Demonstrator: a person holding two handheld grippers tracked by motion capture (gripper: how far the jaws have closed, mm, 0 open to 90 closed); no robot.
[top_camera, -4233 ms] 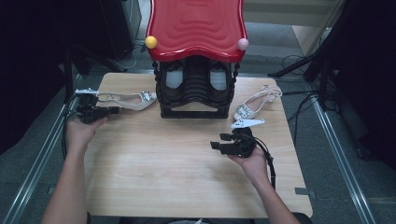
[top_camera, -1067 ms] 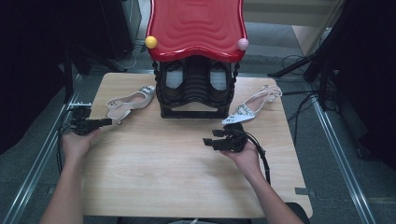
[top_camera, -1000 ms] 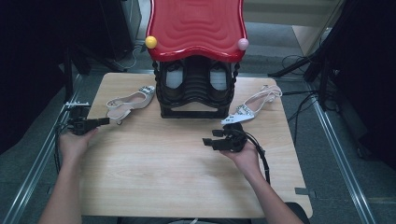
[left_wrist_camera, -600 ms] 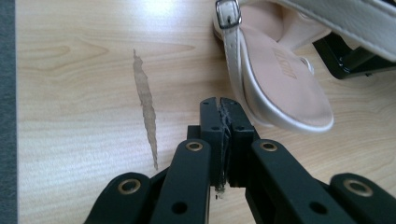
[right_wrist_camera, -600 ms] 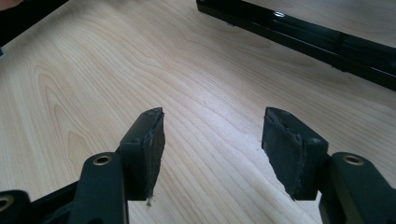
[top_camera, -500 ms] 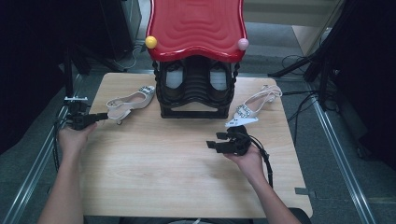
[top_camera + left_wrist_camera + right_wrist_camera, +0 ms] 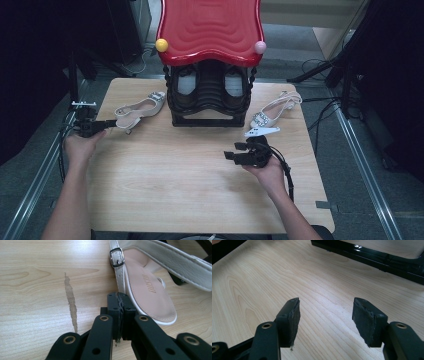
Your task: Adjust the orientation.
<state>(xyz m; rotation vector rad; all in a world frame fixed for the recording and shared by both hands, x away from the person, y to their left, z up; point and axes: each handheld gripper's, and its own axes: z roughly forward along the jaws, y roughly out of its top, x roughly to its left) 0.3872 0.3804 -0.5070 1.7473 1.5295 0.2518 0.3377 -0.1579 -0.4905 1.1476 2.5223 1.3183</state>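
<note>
Item: left gripper (image 7: 102, 124), held in the person's left hand (image 7: 82, 145) at the left edge of the tabletop (image 7: 165, 200). Jaws fully closed, pad against pad, with nothing between them. In the left gripper view the closed tips (image 7: 119, 315) sit just beside the heel end of the left sandal (image 7: 147, 290); whether they touch its sole edge cannot be told.

Item: left sandal (image 7: 140, 107), cream slingback with a buckled strap and a jewelled trim at the toe. It lies on its sole near the back-left corner of the tabletop, heel toward the left edge, toe toward the shoe rack (image 7: 210, 95).

Item: right gripper (image 7: 239, 151), held in the person's right hand (image 7: 267, 167), right of the tabletop's centre. Jaws wide apart and empty; in the right gripper view they hang over bare wood (image 7: 325, 322), pointing toward the rack's black base (image 7: 372, 257).

Item: right sandal (image 7: 272, 112), matching cream slingback, lying near the back-right corner of the tabletop, just right of the rack, angled with its jewelled toe toward the front. It is near the right gripper but apart from it.

Item: shoe rack, black frame with a red wavy top, a yellow ball (image 7: 161, 45) and a pink ball (image 7: 260, 47) at its front corners. It stands at the middle of the tabletop's back edge, between the two sandals.
</note>
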